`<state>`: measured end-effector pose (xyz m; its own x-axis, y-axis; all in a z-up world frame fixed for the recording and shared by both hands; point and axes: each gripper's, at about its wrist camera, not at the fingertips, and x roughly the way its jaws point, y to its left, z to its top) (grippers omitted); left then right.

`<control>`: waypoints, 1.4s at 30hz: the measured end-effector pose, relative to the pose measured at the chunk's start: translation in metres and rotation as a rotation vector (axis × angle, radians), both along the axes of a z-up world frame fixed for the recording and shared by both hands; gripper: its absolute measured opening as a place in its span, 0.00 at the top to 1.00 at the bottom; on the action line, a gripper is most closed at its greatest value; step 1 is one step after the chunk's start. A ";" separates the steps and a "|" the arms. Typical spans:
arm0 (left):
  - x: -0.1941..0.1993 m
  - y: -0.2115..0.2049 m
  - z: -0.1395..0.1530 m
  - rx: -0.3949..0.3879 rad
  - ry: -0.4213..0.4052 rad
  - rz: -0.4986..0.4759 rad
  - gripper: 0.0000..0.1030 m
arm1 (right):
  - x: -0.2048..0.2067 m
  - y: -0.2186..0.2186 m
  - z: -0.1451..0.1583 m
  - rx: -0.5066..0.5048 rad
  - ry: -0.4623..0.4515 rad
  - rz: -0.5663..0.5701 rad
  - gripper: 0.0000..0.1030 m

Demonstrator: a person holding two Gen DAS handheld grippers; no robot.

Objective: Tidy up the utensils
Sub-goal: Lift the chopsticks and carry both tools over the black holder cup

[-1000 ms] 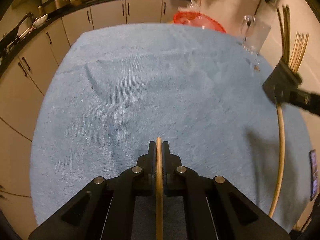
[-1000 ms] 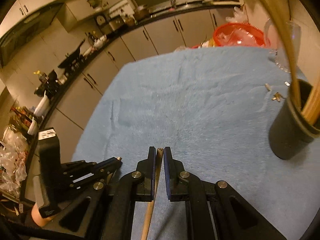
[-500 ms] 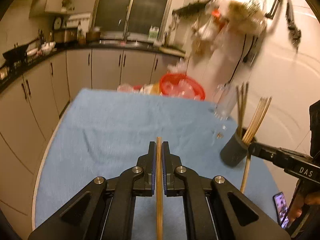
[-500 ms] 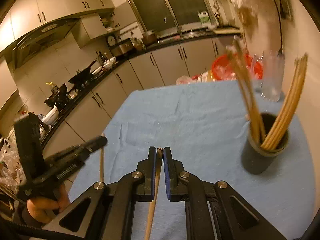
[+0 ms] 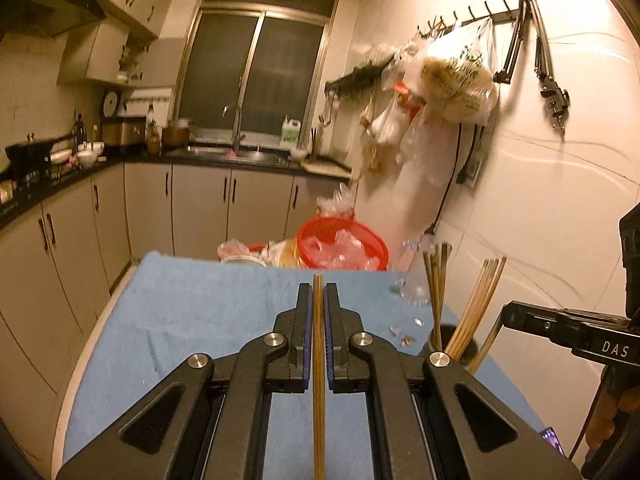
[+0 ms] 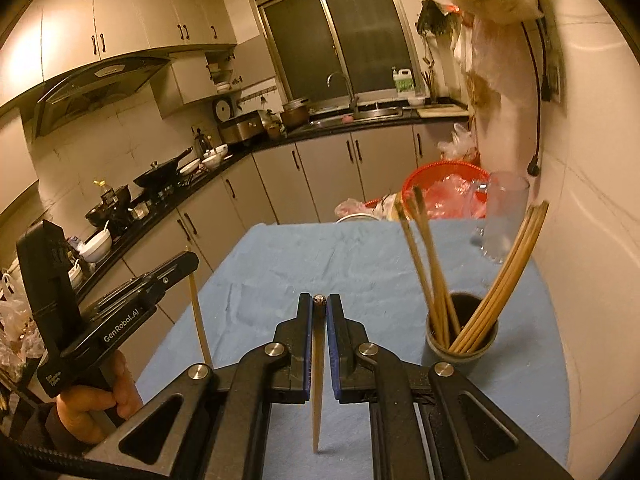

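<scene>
My left gripper [image 5: 318, 289] is shut on a brown chopstick [image 5: 319, 380] that runs back between its fingers, held above the blue cloth. My right gripper [image 6: 319, 300] is shut on a pale chopstick [image 6: 317, 384] whose tip hangs down toward the cloth. A dark round holder [image 6: 460, 340] with several chopsticks stands on the cloth to the right of my right gripper; it also shows in the left wrist view [image 5: 450, 346]. The left gripper shows at the left of the right wrist view [image 6: 192, 260], the right gripper at the right of the left wrist view [image 5: 508, 312].
A blue cloth [image 6: 340, 264] covers the table. A clear glass mug [image 6: 502, 216] and a red basket [image 6: 444, 188] stand at the far right by the white wall. Small scraps [image 5: 404, 336] lie near the holder. Kitchen counters and cabinets lie beyond and to the left.
Both grippers have risen and tilted up from the cloth, each still gripping its chopstick. The holder now sits lower and farther off in both views.
</scene>
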<state>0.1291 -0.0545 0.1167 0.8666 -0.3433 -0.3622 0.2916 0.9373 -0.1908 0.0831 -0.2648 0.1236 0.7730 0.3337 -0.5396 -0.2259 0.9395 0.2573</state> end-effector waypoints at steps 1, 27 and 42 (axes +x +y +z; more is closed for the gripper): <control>0.000 -0.003 0.002 0.007 -0.011 0.005 0.95 | 0.000 -0.001 0.003 -0.002 -0.006 -0.002 0.93; 0.005 -0.053 0.025 -0.002 -0.079 -0.027 0.95 | -0.012 -0.037 0.051 -0.059 -0.101 -0.076 0.93; 0.030 -0.134 0.086 -0.074 -0.179 -0.155 0.95 | -0.011 -0.084 0.098 -0.108 -0.175 -0.183 0.93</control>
